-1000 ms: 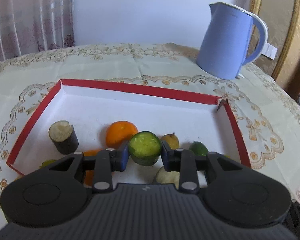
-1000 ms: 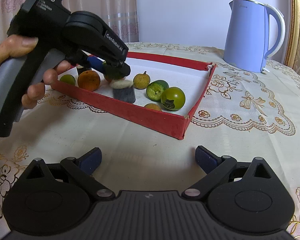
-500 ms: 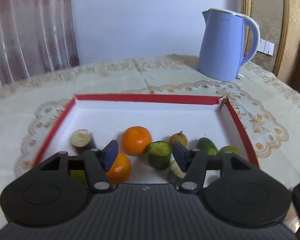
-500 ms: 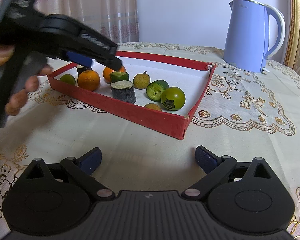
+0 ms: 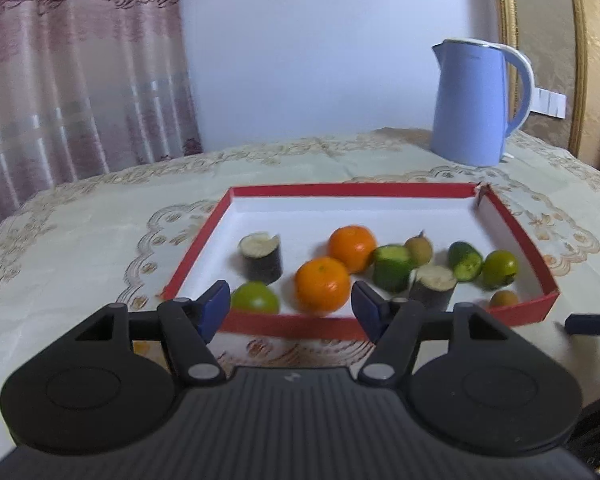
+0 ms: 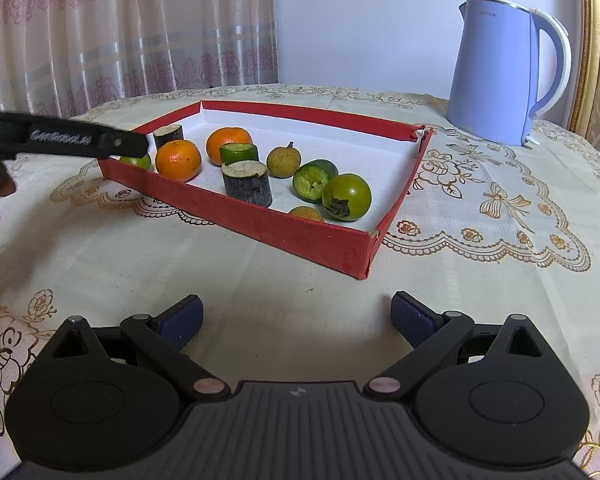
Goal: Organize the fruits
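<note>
**Red tray holds all the fruit, both claws empty**

Red-walled tray with a white floor sits on the embroidered tablecloth. All the fruit pieces seen lie inside it.

Left to right in the right wrist view:
- Left gripper comes in from the left edge, its tip over the tray's left corner. Jaws are opening and nothing is between them. Its own camera shows it outside the tray's near wall.
- Green round fruit is in the left corner, partly hidden behind the left gripper's tip.
- Dark-skinned cut stub stands behind it, pale face up.
- Near orange and far orange are close together.
- Green cut piece stands upright, touching the far orange.
- Second dark stub stands just in front, against the near wall.
- Small brown fruit with a stem, then a green piece lying on its side, cut face towards the camera.
- Green persimmon-like fruit touches that piece; small yellow-brown fruit is half hidden by the near wall.
- Blue kettle stands beyond the tray's right end, well apart from it.

Right gripper hovers over bare cloth in front of the tray, jaws spread wide, holding nothing.
</note>
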